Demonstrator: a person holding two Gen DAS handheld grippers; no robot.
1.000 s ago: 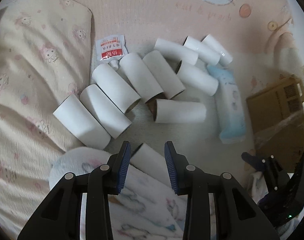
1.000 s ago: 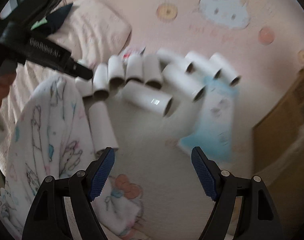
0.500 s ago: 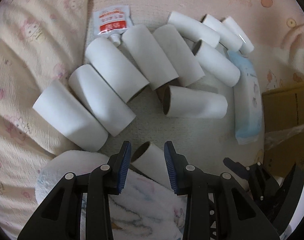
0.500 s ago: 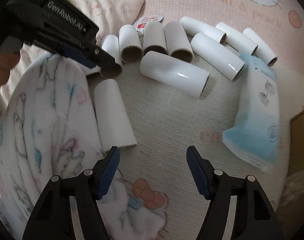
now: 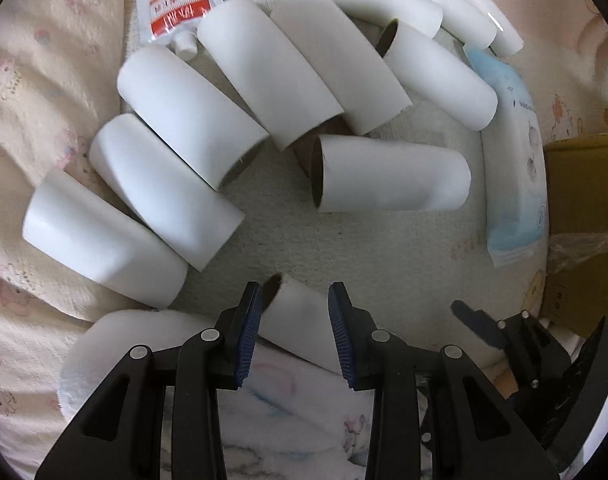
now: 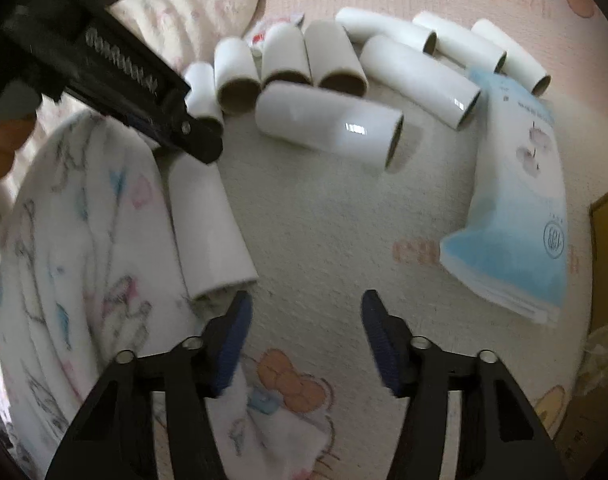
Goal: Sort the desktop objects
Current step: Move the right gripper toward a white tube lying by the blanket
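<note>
White cardboard tube (image 5: 299,320) – the lone one lying apart from the row, half on the white printed fleece cloth (image 5: 263,408) – sits at bottom centre of the left wrist view, right between the blue pads of the left gripper (image 5: 295,334). Jaws straddle it with a sliver of gap on each side, so open, not clamped yet.

To do the step well, my read:
- tube lies skewed to the jaw line – square the wrist to it first, or it will roll out on closing
- drop until the pads sit at the tube's mid-height, clear of the cloth, so no fleece gets pinched
- close gently; thin cardboard will likely crush

Left gripper points almost straight down over the tube; in the right wrist view its black body fills the upper left, fingertips at the tube's far end.

Right gripper (image 6: 304,332) tilts steeply down over bare cream mat (image 6: 324,220) at bottom centre of its view. Its jaws have just been closing, yet nothing is between them – one pad is just beside the tube's near end, no grip. Keep it out of the left one's way.

The other white tubes (image 5: 191,108) fan along the top of the left view, with a blue-and-white soft pack (image 5: 516,160) at right.
</note>
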